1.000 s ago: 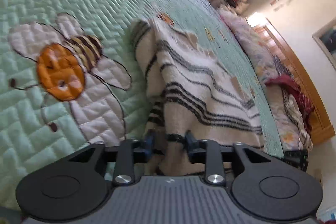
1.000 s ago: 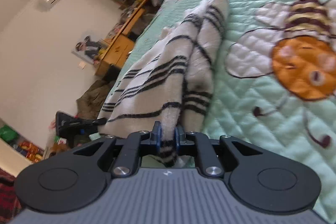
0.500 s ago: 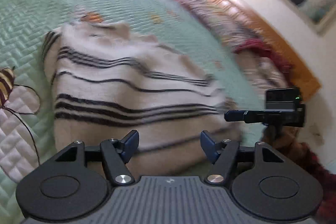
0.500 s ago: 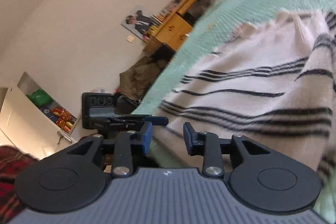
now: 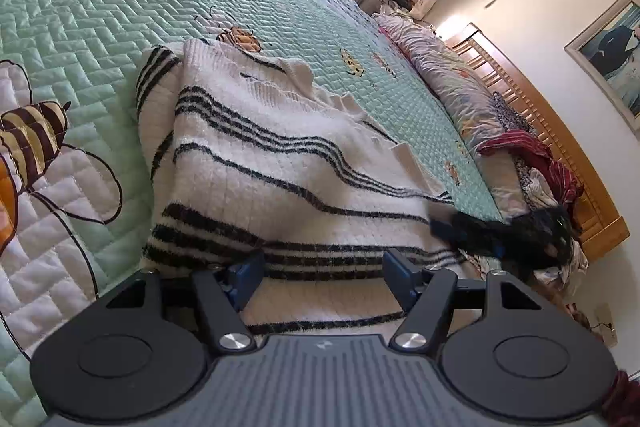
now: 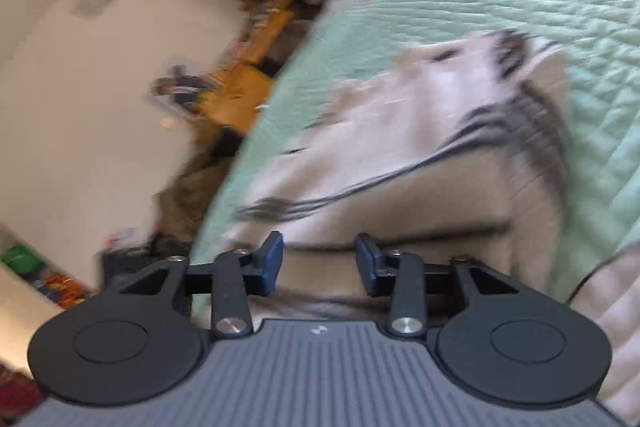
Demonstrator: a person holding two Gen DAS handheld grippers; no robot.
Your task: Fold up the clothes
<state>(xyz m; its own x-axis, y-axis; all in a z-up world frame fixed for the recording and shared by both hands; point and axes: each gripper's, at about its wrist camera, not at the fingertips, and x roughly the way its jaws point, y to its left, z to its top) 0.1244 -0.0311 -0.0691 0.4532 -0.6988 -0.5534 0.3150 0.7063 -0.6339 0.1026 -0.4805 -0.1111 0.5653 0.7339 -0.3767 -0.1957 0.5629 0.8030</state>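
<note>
While your left gripper (image 5: 322, 273) hangs low over the near hem of the striped sweater (image 5: 280, 163), its jaws stand wide apart with nothing pinched. The sweater lies folded on the bed's green quilt (image 5: 100, 7), beside a stitched bee (image 5: 32, 143). Your right gripper (image 6: 318, 261) is blurred; its jaws have just been closing, yet a gap remains and no cloth is gripped.

No words, numbers or brand names can be read in either view. The only sign is a small pale emblem moulded on each gripper's grey ribbed body (image 5: 321, 345), too small to make out.
</note>
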